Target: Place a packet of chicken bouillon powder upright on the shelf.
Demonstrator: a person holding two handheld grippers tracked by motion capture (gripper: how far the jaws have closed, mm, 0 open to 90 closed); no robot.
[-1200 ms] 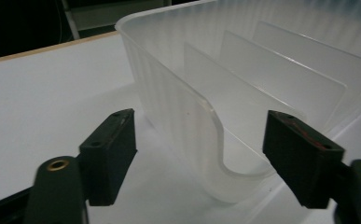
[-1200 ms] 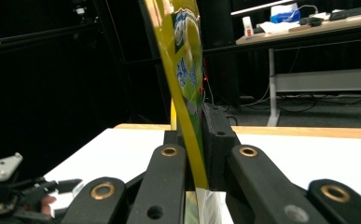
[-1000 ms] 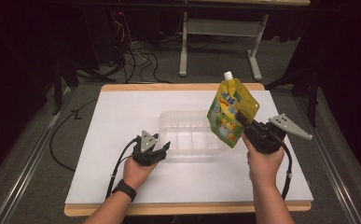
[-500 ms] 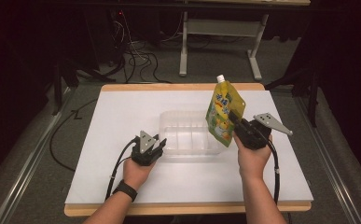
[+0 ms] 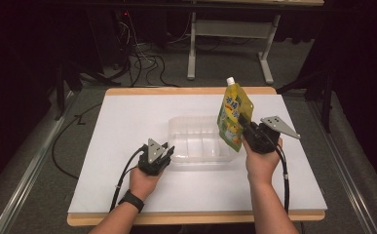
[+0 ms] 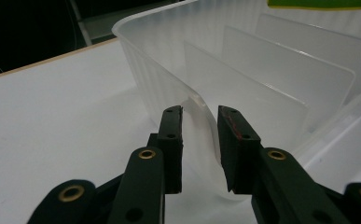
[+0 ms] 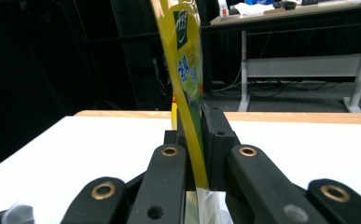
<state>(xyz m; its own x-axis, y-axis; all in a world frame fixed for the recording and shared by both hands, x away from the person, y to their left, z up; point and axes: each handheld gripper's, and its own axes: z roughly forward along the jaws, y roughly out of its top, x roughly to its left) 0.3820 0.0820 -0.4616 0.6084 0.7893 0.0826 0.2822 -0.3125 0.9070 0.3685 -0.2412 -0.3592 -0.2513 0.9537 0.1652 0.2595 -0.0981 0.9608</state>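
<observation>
The left hand-held gripper is closing on the near wall of the clear bin, pinching it. The right hand-held gripper is clamping the yellow pouch upright above the bin's far end. The tall pouch may be catching a divider and tipping over.

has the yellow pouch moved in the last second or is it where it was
Yes. The yellow pouch, clamped in the right hand-held gripper, has shifted left and slightly down, toward the clear bin.
</observation>
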